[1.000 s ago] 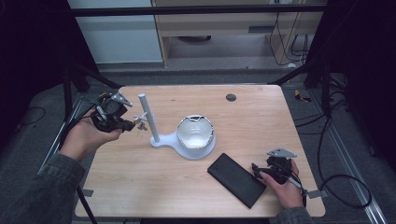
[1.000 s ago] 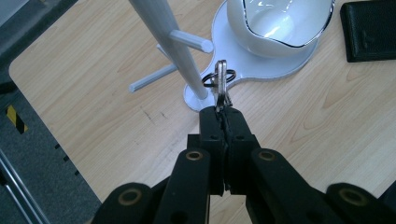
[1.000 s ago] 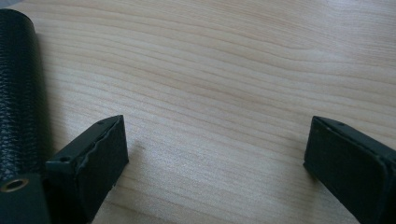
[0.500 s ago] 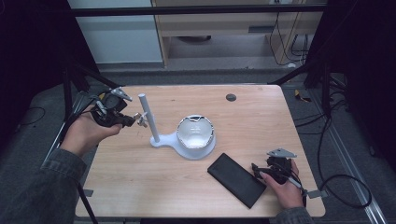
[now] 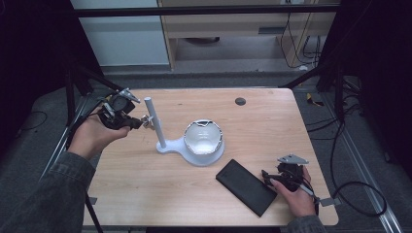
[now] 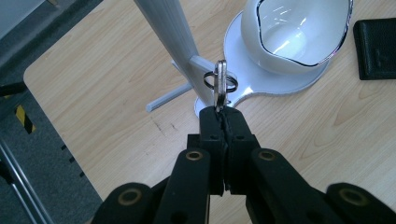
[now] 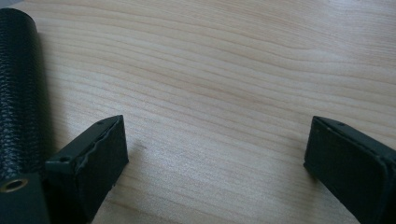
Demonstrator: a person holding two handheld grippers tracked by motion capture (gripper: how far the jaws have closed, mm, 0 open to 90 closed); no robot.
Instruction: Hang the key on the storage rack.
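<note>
A white stand (image 5: 154,124) has an upright post with small side pegs, and its base carries a white bowl (image 5: 203,137). My left gripper (image 5: 137,123) is shut on a silver key (image 6: 219,88), held just left of the post. The key's dark ring (image 6: 231,84) sits at the tip of a short peg (image 6: 200,62); whether the ring is over the peg I cannot tell. My right gripper (image 5: 270,177) rests open on the table beside a black leather case (image 5: 245,187), nothing between its fingers. The case's edge (image 7: 18,84) lies left of the open right gripper (image 7: 215,144).
A wooden table (image 5: 272,131) holds everything. A small dark round spot (image 5: 240,101) lies near its far edge. A second, longer peg (image 6: 163,98) sticks out low on the post. The table's left edge runs close behind my left hand.
My left gripper has moved right with the key, from near the table's left edge up to the stand's post. The right gripper has stayed put.
</note>
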